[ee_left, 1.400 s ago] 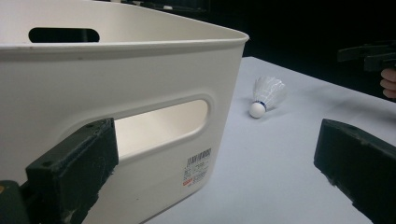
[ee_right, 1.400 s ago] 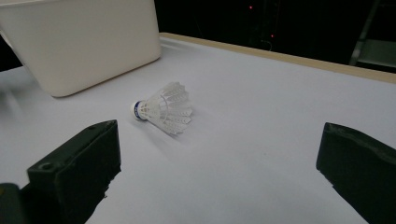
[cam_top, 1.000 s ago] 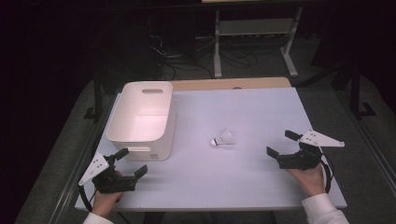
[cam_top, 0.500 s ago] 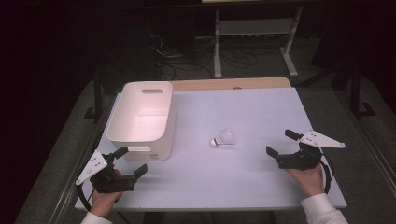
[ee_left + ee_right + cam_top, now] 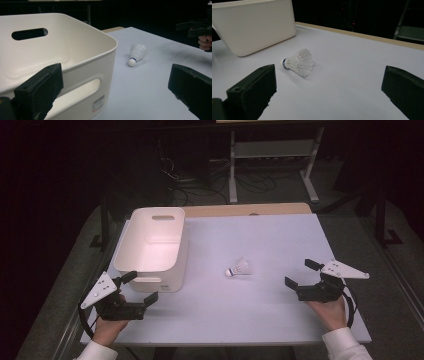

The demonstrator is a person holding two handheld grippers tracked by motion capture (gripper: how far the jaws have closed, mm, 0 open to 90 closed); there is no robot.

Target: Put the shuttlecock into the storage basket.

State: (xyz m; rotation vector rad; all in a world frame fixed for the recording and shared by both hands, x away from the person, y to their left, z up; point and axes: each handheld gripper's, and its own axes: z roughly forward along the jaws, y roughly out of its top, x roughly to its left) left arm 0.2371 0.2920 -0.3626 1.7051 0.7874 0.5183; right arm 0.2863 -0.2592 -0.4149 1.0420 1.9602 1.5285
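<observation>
High view shows the shuttlecock (image 5: 239, 268) lying on its side mid-worktop (image 5: 260, 315), between the white plastic bin (image 5: 152, 245) and the right gripper (image 5: 300, 280). Both grippers — the left gripper (image 5: 137, 287) sits just beside the bin's near corner — have their jaws spread wide and hold nothing. Likely the shuttlecock goes into the bin; approach low from the right and pinch the firm rounded cork tip, not the light feathery skirt, which would crush.

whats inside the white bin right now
Nothing shows inside the white bin: the high view looks down on a bare floor and walls. The shuttlecock lies outside it on the table. The near inner wall is hidden by the rim.
</observation>
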